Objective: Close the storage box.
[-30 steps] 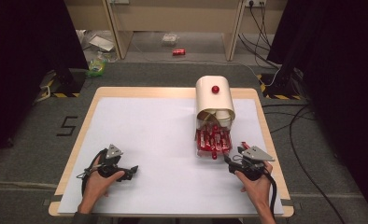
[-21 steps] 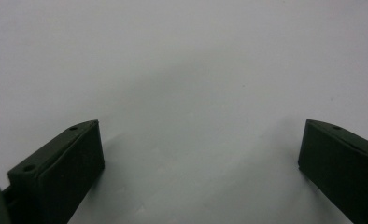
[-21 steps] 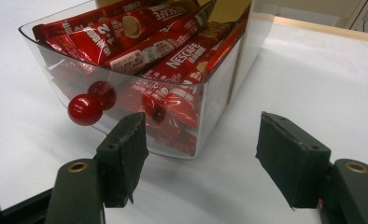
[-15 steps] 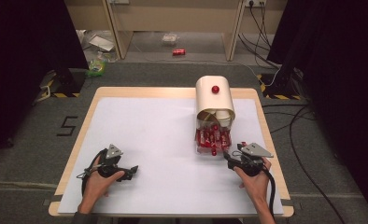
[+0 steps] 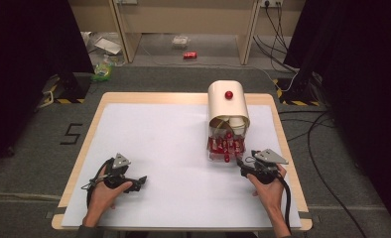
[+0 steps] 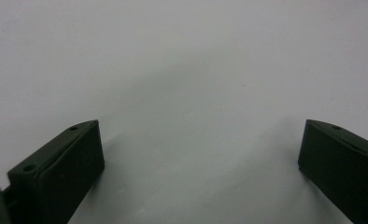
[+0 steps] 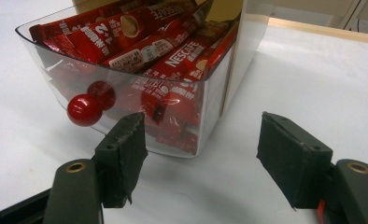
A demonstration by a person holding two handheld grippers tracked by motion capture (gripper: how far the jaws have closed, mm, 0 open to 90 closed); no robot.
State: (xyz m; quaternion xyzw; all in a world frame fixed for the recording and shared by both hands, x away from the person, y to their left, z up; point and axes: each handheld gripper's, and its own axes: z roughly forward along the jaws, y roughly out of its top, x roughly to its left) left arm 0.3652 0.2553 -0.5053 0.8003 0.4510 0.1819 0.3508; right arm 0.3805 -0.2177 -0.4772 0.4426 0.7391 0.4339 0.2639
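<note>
On the right side of the counter [image 5: 149, 124], just in front of the right gripper [image 5: 244, 165], sits a clear drawer [image 7: 210, 116] full of red coffee sticks [image 7: 163, 51]. The drawer is pulled out from a cream box [image 5: 227, 105] with a rounded top, so the sticks are easy to reach. A small red knob [image 7: 83, 110] sticks out of the drawer's front; it is likely there for pulling. The right gripper points at this front, close to it but not touching. Its jaws are wide apart and hold nothing, and the knob is just left of the left jaw. It looks ready to go for the knob or a stick.

The left gripper [image 5: 140, 181] rests far off on the bare white counter. Its jaws are wide too, with nothing between them.
</note>
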